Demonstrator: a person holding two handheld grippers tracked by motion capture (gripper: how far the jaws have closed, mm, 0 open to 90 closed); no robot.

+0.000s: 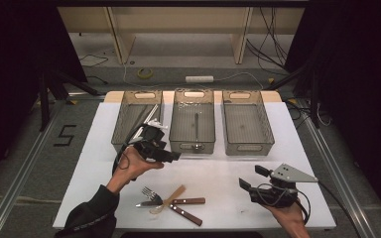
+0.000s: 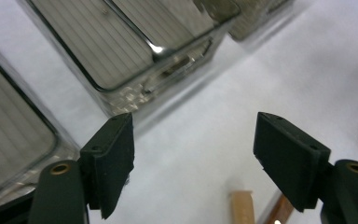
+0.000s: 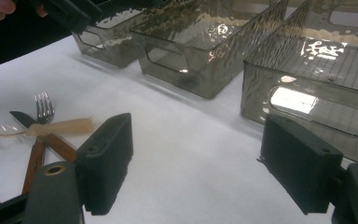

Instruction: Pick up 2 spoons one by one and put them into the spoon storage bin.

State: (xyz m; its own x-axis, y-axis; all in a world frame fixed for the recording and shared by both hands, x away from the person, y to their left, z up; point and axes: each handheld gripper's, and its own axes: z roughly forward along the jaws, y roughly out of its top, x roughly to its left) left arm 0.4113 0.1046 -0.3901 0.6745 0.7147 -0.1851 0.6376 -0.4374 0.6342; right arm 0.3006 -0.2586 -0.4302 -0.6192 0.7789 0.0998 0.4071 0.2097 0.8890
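My left gripper (image 1: 168,151) hovers just in front of the left and middle bins, open, with bare table between its fingers (image 2: 112,163). My right gripper (image 1: 253,177) is held over the table's front right, also open and holding nothing (image 3: 196,163). A small heap of cutlery lies at the front centre: a fork (image 1: 151,192), a pale-handled spoon (image 1: 172,196) and two wooden-handled pieces (image 1: 188,201). The right gripper view has the fork (image 3: 44,106) and spoon (image 3: 51,127) at its left. In the left gripper view the spoon's handle tip (image 2: 242,207) peeks in at the bottom.
Three smoky clear bins stand in a row at the back: left (image 1: 129,124), middle (image 1: 176,124) and right (image 1: 265,129). A metal utensil (image 1: 197,124) lies in the middle bin and a pale long piece (image 1: 151,116) in the left. The white table (image 1: 218,173) ends close behind them.
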